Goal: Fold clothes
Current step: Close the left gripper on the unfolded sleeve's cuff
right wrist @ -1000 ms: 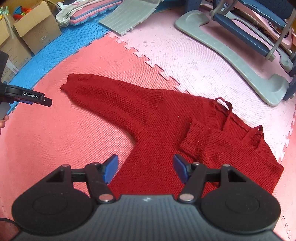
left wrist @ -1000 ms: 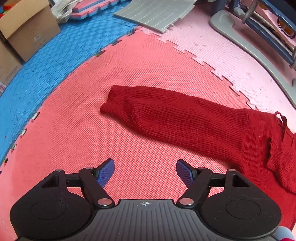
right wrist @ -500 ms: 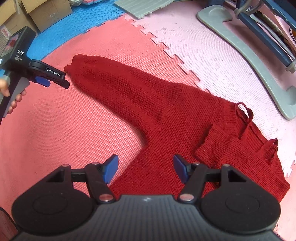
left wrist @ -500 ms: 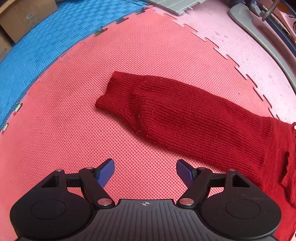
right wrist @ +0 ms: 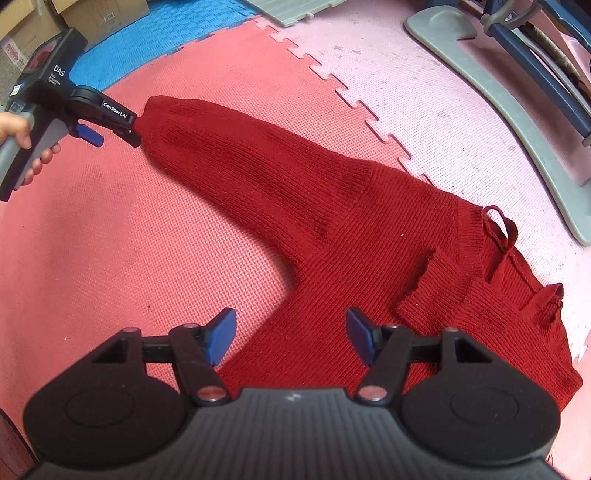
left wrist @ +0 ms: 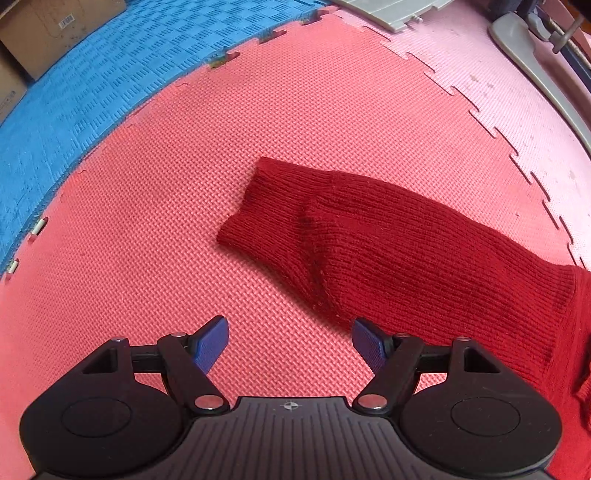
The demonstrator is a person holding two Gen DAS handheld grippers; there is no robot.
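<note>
Both claws open, empty. Left claw (left wrist: 290,343) sits by the sweater (right wrist: 369,236) cuff (left wrist: 258,206), likely lining up to fold that sleeve in; right claw (right wrist: 291,336) hovers over the body.

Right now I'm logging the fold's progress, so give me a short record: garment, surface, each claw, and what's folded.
garment: red knit sweater, lying flat
surface: red foam mat, with pink mat beside it
outstretched sleeve: sleeve extended, cuff on the red mat
other sleeve: folded sleeve laid across the body
left claw: left claw open, empty, near the cuff
right claw: right claw open, empty, above the sweater's lower body
clutter: cardboard box at the far edge
</note>
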